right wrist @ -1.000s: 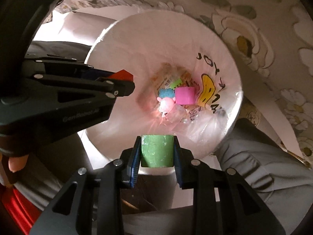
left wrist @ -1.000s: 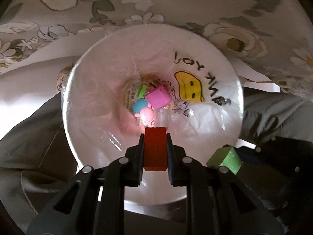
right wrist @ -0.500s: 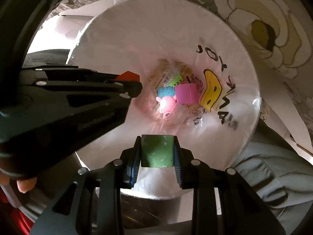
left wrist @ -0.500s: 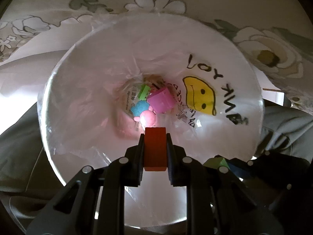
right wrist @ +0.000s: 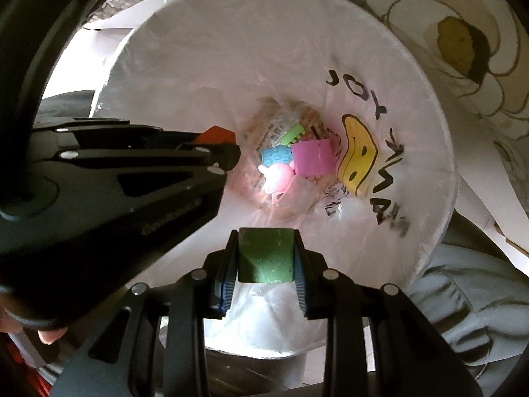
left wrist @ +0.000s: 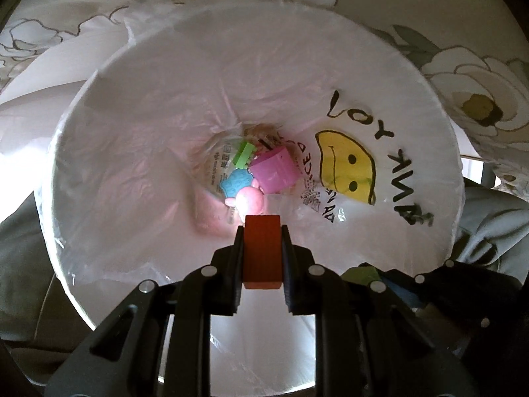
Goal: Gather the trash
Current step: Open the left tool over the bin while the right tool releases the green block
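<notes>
A white bin (left wrist: pixel 99 152) (right wrist: pixel 413 76) lined with a clear smiley-face bag fills both views. My left gripper (left wrist: pixel 263 231) hangs over its mouth, shut on a red block (left wrist: pixel 263 254). Beside it my right gripper (right wrist: pixel 266 236) is shut on a green block (right wrist: pixel 266 254), also over the opening. At the bottom of the bag lie a magenta block (left wrist: pixel 274 172) (right wrist: pixel 312 158), a blue piece (left wrist: pixel 236 182), a pink toy (right wrist: pixel 277 173), a small green piece (left wrist: pixel 243 155) and wrappers. In the right wrist view the left gripper (right wrist: pixel 228 152) reaches in from the left with the red block (right wrist: pixel 215 134).
A floral cloth (left wrist: pixel 479 76) (right wrist: pixel 463 33) lies behind and to the right of the bin. Grey fabric (left wrist: pixel 20 248) (right wrist: pixel 463 291) sits around the bin's base. A hand (right wrist: pixel 46 334) holds the left gripper at the lower left.
Both grippers have sunk toward the bin's mouth, so the bin looks larger in both views. Each still holds its block.
</notes>
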`<state>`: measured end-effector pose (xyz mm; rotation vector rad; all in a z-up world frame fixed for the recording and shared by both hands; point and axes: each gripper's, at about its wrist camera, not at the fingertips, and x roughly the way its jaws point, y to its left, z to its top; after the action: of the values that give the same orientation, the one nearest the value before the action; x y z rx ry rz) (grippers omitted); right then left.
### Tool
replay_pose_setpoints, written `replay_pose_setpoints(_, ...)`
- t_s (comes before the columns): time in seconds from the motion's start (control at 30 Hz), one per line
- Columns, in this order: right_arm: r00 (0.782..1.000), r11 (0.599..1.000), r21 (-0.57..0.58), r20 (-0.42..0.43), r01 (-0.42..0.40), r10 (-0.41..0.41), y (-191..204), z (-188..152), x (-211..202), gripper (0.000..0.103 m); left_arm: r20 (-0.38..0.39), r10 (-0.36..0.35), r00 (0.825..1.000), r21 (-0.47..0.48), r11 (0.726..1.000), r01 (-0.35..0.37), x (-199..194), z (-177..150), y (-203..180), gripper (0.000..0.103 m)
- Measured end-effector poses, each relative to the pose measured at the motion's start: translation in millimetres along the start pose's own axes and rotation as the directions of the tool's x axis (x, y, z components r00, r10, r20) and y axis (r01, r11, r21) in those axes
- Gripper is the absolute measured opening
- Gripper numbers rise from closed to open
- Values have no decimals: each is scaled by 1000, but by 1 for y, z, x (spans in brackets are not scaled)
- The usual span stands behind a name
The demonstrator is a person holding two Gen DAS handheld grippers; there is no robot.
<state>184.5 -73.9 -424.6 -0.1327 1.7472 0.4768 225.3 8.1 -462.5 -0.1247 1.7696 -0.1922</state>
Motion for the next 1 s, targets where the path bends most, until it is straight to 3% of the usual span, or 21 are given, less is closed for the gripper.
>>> replay_pose_setpoints(0.23, 1000, 999, 31, 20, 6, -7, -5, 7, -3, 32, -15, 18, 1000, 6, 1000, -18, 7, 3, 0, 24)
replay_pose_setpoints(0.33, 999, 999, 31, 35, 26, -27, -7, 9, -4, 34, -19, 14, 1000, -4, 1000, -14, 9, 3, 1, 44)
replay_pose_setpoints(1.0, 998, 998, 51, 58, 33, -36, -16, 5, -19, 35, -8, 21, 1000, -23, 1000, -21, 3, -1, 2, 45)
